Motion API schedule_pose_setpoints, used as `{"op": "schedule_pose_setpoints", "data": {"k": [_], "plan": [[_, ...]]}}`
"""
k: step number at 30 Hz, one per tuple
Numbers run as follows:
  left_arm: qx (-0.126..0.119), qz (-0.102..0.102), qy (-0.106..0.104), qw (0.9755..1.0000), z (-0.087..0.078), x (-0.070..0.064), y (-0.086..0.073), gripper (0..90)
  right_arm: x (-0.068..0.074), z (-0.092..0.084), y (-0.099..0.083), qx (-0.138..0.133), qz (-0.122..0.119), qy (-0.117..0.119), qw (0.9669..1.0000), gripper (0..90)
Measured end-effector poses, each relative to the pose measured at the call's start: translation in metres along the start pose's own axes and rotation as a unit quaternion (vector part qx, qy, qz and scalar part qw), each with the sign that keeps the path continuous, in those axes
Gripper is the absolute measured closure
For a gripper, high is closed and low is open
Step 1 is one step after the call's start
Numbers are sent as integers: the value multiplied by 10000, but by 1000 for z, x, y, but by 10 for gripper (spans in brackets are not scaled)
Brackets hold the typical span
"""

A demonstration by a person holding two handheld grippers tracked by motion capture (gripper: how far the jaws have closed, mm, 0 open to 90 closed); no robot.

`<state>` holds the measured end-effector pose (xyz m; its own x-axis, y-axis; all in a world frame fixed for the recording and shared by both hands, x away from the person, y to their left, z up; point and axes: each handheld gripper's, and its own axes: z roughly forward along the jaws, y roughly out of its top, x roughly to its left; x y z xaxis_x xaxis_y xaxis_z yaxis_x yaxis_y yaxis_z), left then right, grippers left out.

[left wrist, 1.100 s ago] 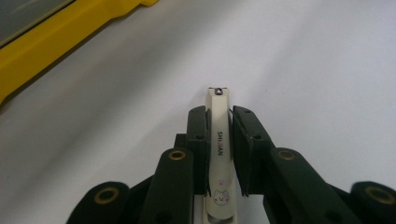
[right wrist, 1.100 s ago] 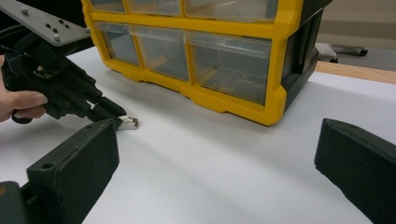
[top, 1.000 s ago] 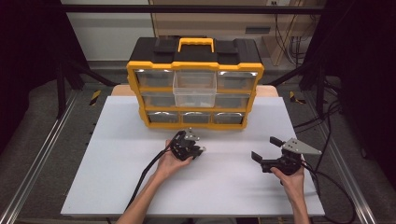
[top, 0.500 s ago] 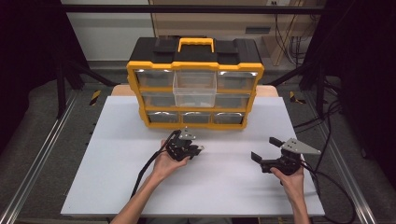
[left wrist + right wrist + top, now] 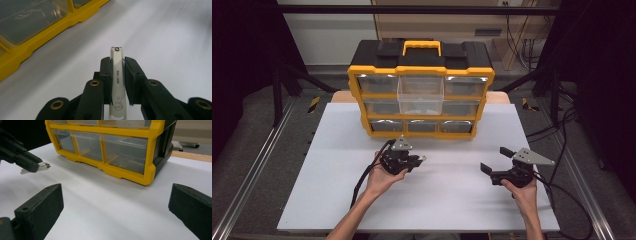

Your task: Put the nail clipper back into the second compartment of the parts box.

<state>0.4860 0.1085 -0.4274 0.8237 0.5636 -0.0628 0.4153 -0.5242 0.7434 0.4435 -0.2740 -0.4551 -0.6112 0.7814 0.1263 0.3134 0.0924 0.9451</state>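
Observation:
A white nail clipper (image 5: 117, 82) with a small cat print sits clamped between the black jaws of my left gripper (image 5: 117, 80); its metal tip pokes out past them. In the high view that left gripper (image 5: 414, 161) hovers over the white table in front of the organizer, and the clipper's white tip (image 5: 422, 158) points right. The right gripper view catches the clipper (image 5: 41, 166) at the far left, off the table. My right gripper (image 5: 494, 159) rests at the right with its jaws wide apart and nothing between them. A yellow and black drawer organizer (image 5: 420, 95) stands at the back, its top middle drawer (image 5: 420, 94) pulled out.
The white table top (image 5: 447, 195) stretches in front of the organizer and between the two hands. Cables (image 5: 362, 177) trail from both grippers toward the near edge. Metal rails (image 5: 252, 170) run along both sides, and dark frame posts stand at the back.
My left hand has lifted the gripper with the clipper and carried it a little toward the organizer. The right gripper has stayed where it was.

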Motion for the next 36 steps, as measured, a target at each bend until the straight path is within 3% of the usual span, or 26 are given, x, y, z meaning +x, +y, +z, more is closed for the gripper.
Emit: {"op": "schedule_pose_setpoints", "data": {"k": [10, 36], "plan": [[-83, -3, 57, 9999, -14, -4, 2, 771, 1, 0, 0, 35, 30, -4, 10000, 5], [-604, -203, 172, 9978, -70, -1, 16, 771, 0, 1, 0, 96, 42, -57, 9999, 5]]}}
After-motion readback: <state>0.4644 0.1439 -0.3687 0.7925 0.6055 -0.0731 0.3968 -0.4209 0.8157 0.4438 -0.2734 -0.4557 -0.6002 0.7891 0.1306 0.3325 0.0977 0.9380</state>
